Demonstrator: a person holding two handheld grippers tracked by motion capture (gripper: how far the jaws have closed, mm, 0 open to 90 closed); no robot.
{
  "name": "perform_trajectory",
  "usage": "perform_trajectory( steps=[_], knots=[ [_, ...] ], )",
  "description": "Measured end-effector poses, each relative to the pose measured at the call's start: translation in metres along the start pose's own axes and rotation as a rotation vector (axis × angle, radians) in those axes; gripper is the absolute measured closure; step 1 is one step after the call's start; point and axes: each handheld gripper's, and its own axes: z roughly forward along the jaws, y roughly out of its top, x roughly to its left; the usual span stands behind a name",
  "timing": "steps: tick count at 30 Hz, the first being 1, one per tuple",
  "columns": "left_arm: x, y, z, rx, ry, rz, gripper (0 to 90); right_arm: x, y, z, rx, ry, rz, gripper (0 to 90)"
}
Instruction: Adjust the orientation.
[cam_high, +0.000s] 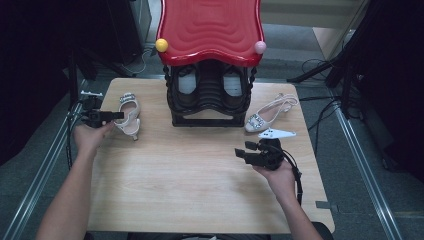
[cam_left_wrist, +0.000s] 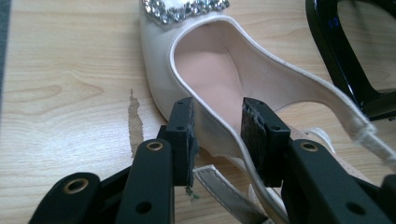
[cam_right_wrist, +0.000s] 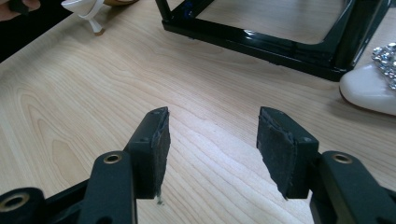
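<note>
The left white shoe (cam_high: 129, 116) lay on its side left of the black shoe rack (cam_high: 209, 95), likely just set down. The left gripper (cam_left_wrist: 218, 133) straddled its side wall, jaws part open and not pinching. The right gripper (cam_high: 254, 152) idled in front of the rack, jaws apart, empty, near the second shoe (cam_high: 270, 114).

A light wooden table (cam_high: 200, 185) with rounded corners carries everything. At its far middle stands a black rack (cam_high: 209, 100) under a red wavy top (cam_high: 210, 27). A white slingback shoe (cam_high: 129, 116) lies near the left edge, and its mate (cam_high: 270, 114) lies just right of the rack, jewelled toe toward the rack's foot.
</note>
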Motion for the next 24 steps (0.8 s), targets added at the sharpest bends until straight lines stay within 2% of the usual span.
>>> perform_trajectory(
  steps=[3, 7, 8, 9, 10, 11, 15, 17, 19, 21, 22, 24],
  knots=[
    [0.0011, -0.0011, 0.0026, -0.015, -0.018, -0.024, 66.7, -0.0003, -0.0020, -0.0028, 0.002, -0.010, 0.008, 45.4],
    [0.0043, -0.0036, 0.0025, -0.029, -0.023, -0.033, 71.3, -0.0001, -0.0035, -0.0037, -0.002, -0.013, 0.009, 45.4],
    [0.0055, -0.0044, 0.0025, -0.030, -0.020, -0.041, 74.0, -0.0003, -0.0040, -0.0040, -0.002, -0.017, 0.011, 45.4],
    [0.0075, -0.0062, 0.0027, -0.026, -0.011, -0.055, 82.5, -0.0010, -0.0044, -0.0049, -0.012, -0.021, 0.023, 45.4],
    [0.0075, -0.0062, 0.0027, -0.026, -0.011, -0.055, 83.6, -0.0010, -0.0044, -0.0049, -0.012, -0.021, 0.023, 45.4],
    [0.0091, -0.0070, 0.0025, -0.031, -0.019, -0.073, 84.3, -0.0016, -0.0049, -0.0051, -0.015, -0.021, 0.031, 45.4],
    [0.0081, -0.0065, 0.0018, -0.026, -0.008, -0.069, 85.6, -0.0015, -0.0066, -0.0034, 0.000, -0.029, 0.033, 45.4],
    [0.0084, -0.0066, 0.0020, -0.031, -0.015, -0.084, 86.0, -0.0012, -0.0067, -0.0033, 0.001, -0.029, 0.035, 45.4],
    [0.0083, -0.0067, 0.0024, -0.034, -0.032, -0.108, 86.7, -0.0016, -0.0065, -0.0029, -0.001, -0.028, 0.033, 45.4],
    [0.0082, -0.0055, 0.0001, -0.038, -0.091, -0.127, 86.8, -0.0023, -0.0066, -0.0028, 0.001, -0.029, 0.032, 45.4],
    [0.0082, -0.0055, 0.0001, -0.038, -0.091, -0.127, 86.8, -0.0026, -0.0065, -0.0028, 0.001, -0.028, 0.033, 45.4],
    [0.0054, -0.0036, -0.0021, -0.033, -0.124, -0.130, 86.9, -0.0029, -0.0064, -0.0028, 0.000, -0.029, 0.035, 45.4]
  ],
)
